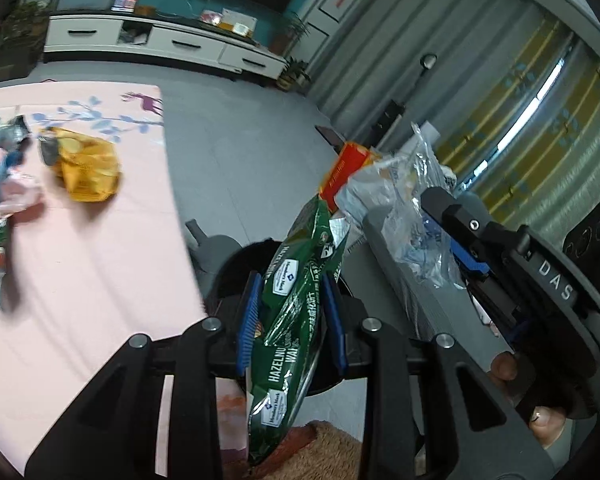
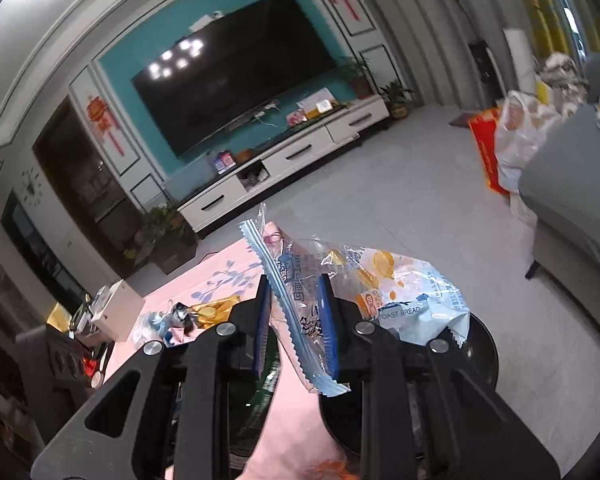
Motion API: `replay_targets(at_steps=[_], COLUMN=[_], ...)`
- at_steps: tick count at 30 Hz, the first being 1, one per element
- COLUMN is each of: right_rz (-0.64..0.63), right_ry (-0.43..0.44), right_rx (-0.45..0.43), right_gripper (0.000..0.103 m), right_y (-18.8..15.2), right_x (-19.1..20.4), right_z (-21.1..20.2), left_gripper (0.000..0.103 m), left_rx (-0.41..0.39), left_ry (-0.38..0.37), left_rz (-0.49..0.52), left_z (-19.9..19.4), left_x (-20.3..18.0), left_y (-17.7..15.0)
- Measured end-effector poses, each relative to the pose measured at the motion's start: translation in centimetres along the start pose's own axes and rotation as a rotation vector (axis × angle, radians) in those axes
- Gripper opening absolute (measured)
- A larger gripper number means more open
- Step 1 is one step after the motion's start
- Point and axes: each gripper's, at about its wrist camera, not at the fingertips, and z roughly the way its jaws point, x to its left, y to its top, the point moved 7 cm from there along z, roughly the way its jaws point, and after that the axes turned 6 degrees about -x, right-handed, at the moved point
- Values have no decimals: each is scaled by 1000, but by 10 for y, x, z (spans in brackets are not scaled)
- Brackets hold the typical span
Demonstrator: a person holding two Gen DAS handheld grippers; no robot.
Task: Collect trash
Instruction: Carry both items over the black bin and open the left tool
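Left gripper [image 1: 292,316] clamped on a green hazelnut wafer bag [image 1: 290,304], blue pads pressing both flat sides near the middle of the bag. Long axis of the bag running along the fingers, far end pointing away from the camera and tilted a little to the right, near end hanging down toward the brown fuzzy cloth [image 1: 332,452]. Held directly above the black trash bin [image 1: 236,268], the bin standing just beside the edge of the pink table [image 1: 92,248]. Right gripper [image 2: 296,320] closed narrowly on a clear and light blue toast bread wrapper [image 2: 400,300], pinched at its serrated sealed edge. Long axis of that edge running along the fingers, body of the wrapper spreading to the right, over the rim of the same trash bin [image 2: 480,352]. More wrappers, among them a yellow bag [image 1: 88,168], lying further on the pink table, well apart from the bin.
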Motion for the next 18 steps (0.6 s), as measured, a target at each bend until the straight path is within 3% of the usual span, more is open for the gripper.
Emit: replay_targets(at_steps=[18], right_rz=[193], right_ry=[-96], right_rx=[111], right_gripper=[25], right_y=[-11], right_x=[-84], right_z=[23], left_gripper=[32], left_rx=[191], left_ry=[-5], left_rz=[28], left_z=[99], left_x=[-34], left_y=[-40])
